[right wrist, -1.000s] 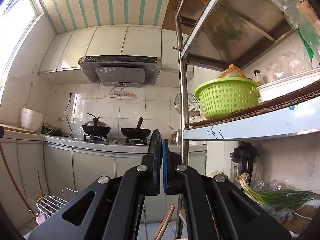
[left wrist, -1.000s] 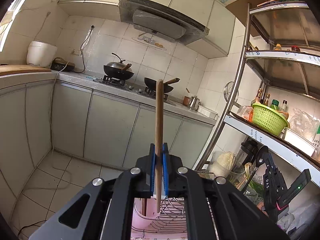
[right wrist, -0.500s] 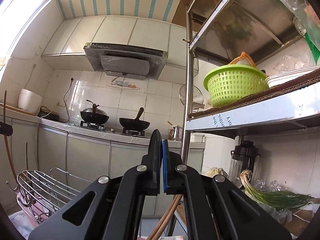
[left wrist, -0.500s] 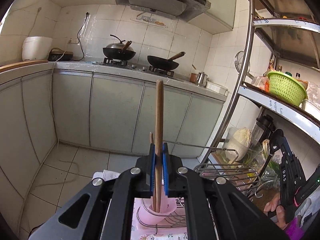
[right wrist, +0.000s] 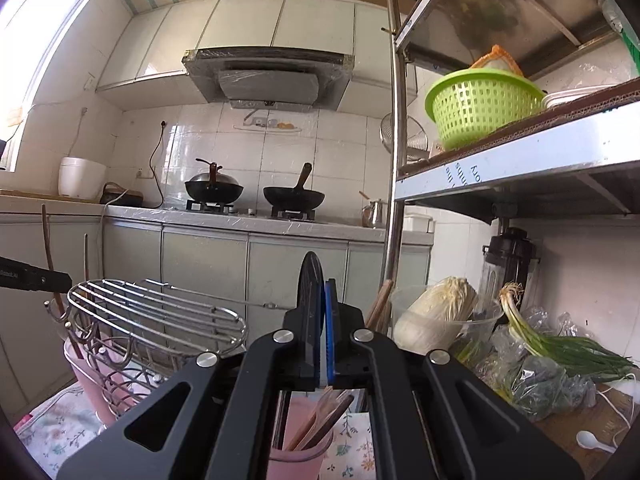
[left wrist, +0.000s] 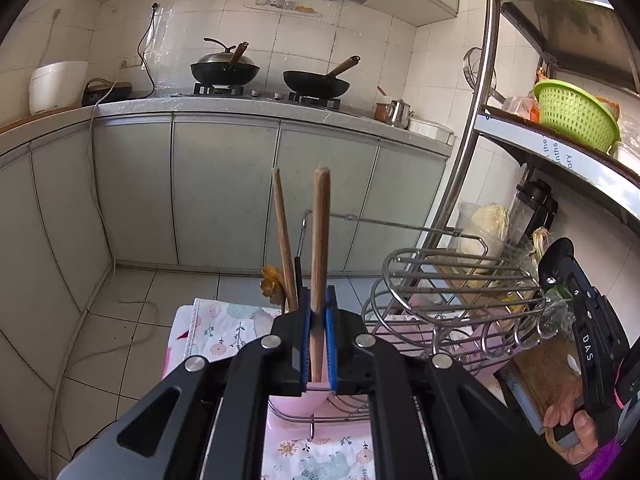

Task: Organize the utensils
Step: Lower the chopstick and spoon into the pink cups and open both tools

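At frame centre, the left gripper (left wrist: 319, 344) fingers clamp an upright brown wooden stick (left wrist: 319, 256); the right gripper (right wrist: 320, 344) fingers pinch a black flat utensil (right wrist: 310, 300).

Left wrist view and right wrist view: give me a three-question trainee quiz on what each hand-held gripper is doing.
1. True or false: the left hand-held gripper is shut on a wooden utensil handle.
2. What lies under the left hand-held gripper? A) pink holder B) green basket C) wok
3. Fill in: the right hand-held gripper grips a flat ____ utensil.

Key: 1 true; 2 A; 3 black.
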Tool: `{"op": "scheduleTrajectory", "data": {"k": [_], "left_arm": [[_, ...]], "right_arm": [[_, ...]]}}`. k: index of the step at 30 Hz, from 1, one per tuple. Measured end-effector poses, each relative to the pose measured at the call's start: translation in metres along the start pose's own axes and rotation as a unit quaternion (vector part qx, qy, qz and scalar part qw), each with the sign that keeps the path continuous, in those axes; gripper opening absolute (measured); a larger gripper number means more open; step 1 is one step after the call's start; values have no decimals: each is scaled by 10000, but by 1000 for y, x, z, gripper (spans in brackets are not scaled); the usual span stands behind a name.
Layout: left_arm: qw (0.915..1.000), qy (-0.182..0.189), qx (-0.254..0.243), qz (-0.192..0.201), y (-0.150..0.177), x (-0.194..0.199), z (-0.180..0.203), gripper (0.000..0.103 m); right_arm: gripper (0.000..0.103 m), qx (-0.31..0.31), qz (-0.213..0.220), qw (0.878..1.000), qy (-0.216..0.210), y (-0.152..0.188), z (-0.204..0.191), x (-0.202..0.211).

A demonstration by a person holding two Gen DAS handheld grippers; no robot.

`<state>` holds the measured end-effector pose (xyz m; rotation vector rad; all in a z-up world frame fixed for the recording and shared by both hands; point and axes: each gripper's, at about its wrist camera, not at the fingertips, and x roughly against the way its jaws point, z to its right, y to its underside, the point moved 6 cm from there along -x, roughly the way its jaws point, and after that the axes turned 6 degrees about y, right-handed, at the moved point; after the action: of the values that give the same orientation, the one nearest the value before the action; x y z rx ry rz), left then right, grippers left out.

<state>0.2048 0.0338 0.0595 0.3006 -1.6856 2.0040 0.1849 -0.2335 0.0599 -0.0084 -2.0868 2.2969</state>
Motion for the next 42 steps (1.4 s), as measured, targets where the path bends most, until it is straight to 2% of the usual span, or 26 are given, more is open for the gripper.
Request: {"op": "scheduleTrajectory", "data": {"k": [6,23,32,38,40,42], "left_arm": [[9996,-192,-175,-56,13,-9,6,6],[9971,-677,-354,-29,4,-20,11,8],[9960,-799,-392,-103,5,-26,13,8],[9960,-819,-324,-122,5,-26,9,14],[9968,-758,-218,-153,4,-26,5,21],[9981,-584,-73,-177,4,-26,2,23]], "right_arm": [[2,215,-245,9992,-226,12,-15,7],[2,339,-668,9971,-112,17,-11,-7],[2,467,-780,9958,-141,14,-15,-10],[2,560,-821,9949,-185,14,-18,-10],[2,539,-844,9948,-199,13,-17,-11],[2,504,-890,9946,-196,13,-16,-12]]}}
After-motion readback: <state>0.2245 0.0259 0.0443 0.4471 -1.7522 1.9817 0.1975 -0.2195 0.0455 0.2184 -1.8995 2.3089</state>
